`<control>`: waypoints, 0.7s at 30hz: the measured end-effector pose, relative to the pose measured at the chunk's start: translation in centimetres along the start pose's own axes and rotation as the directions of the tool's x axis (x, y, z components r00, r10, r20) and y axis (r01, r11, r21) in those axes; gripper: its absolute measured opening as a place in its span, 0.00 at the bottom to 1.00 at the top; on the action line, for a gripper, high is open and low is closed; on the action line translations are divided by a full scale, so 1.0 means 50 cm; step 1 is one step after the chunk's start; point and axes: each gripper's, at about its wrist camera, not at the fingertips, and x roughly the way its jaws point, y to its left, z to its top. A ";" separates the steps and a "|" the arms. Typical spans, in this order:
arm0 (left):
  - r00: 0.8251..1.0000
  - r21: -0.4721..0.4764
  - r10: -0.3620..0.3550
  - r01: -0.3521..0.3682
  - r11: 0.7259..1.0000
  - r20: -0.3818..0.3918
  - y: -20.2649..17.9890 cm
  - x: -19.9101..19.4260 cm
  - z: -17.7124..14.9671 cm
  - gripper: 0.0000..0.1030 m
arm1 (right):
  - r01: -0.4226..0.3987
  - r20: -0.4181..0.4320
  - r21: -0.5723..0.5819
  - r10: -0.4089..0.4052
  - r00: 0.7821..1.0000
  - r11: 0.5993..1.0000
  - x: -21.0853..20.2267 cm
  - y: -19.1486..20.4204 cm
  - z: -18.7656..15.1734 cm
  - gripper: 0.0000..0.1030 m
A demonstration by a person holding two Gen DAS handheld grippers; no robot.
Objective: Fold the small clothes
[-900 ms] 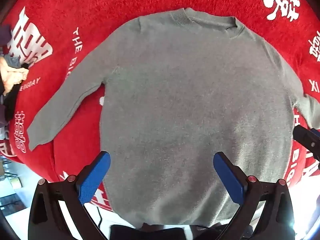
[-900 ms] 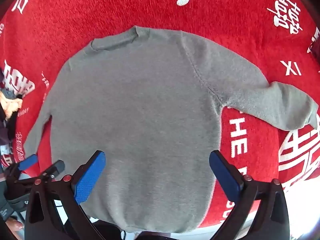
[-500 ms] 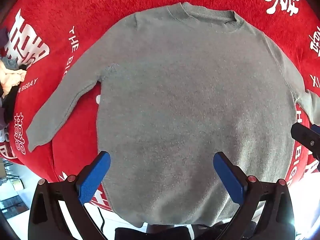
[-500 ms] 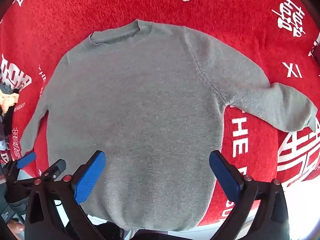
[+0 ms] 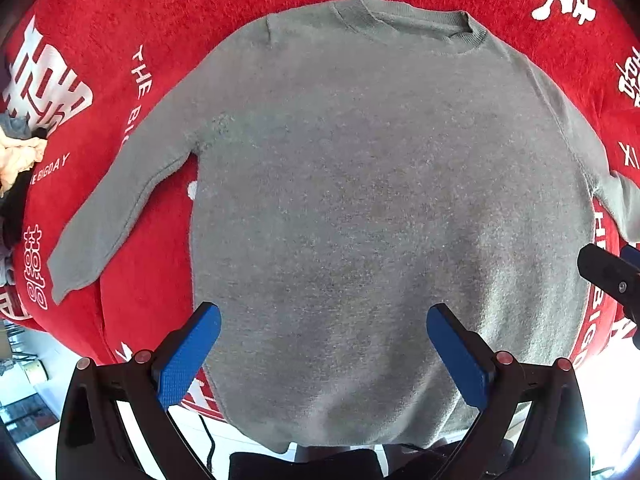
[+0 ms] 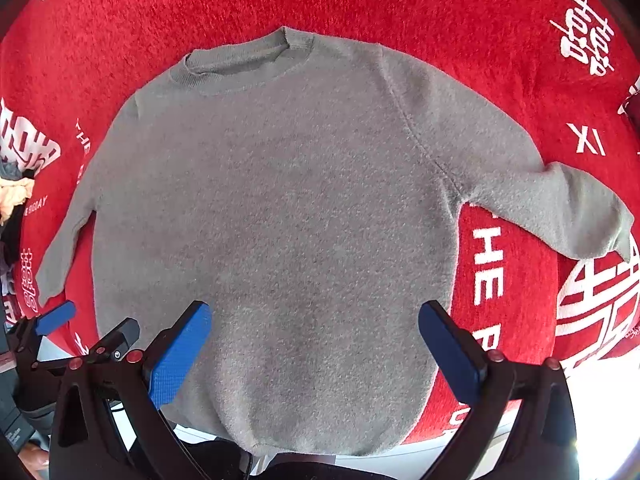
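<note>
Grey sweater [image 5: 380, 208] lies flat, front up, sleeves spread, on red cloth [image 5: 200, 12] w/ white lettering over the tabletop. Left claw [image 5: 323, 340] & right claw [image 6: 314, 336] both wide open above its hem, holding nothing.

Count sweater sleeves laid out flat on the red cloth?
2. The grey sweater has its left sleeve angled out toward the cloth's left edge and its right sleeve spread rightward; neither is folded in.

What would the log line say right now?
step: before first fold | gray sweater: flat, sleeves out, on red cloth | left gripper: open, empty | right gripper: open, empty
</note>
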 end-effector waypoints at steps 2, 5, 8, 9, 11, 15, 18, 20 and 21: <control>1.000 -0.002 -0.003 0.003 1.000 -0.004 -0.007 -0.004 0.007 1.00 | 0.001 -0.002 -0.002 -0.001 1.000 1.000 0.001 0.001 0.000 1.00; 1.000 0.007 0.003 -0.003 1.000 -0.007 -0.010 -0.007 0.005 1.00 | 0.006 -0.006 -0.006 -0.006 1.000 1.000 0.002 0.001 0.002 1.00; 1.000 0.003 0.000 0.000 1.000 -0.020 -0.013 -0.007 0.003 1.00 | 0.008 -0.010 -0.009 -0.008 1.000 1.000 0.004 0.001 0.001 1.00; 1.000 0.002 0.000 0.000 1.000 -0.023 -0.011 -0.008 0.004 1.00 | 0.009 -0.011 -0.010 -0.009 1.000 1.000 0.004 0.002 0.001 1.00; 1.000 -0.001 -0.001 0.001 1.000 -0.027 -0.009 -0.008 0.005 1.00 | 0.008 -0.012 -0.014 -0.008 1.000 1.000 0.004 0.003 0.002 1.00; 1.000 -0.005 0.000 -0.001 1.000 -0.031 -0.009 -0.009 0.008 1.00 | 0.009 -0.008 -0.020 -0.009 1.000 1.000 0.002 0.004 0.001 1.00; 0.999 -0.005 0.000 0.000 1.000 -0.037 -0.007 -0.007 0.011 1.00 | 0.010 -0.008 -0.017 -0.010 1.000 1.000 0.002 0.005 0.000 1.00; 0.999 -0.002 0.001 -0.001 1.000 -0.037 -0.008 -0.006 0.011 1.00 | 0.010 -0.008 -0.016 -0.010 1.000 1.000 0.002 0.006 -0.002 1.00; 0.999 -0.001 0.002 -0.002 1.000 -0.035 -0.009 -0.007 0.011 1.00 | 0.012 -0.008 -0.017 -0.012 1.000 1.000 0.001 0.006 -0.003 1.00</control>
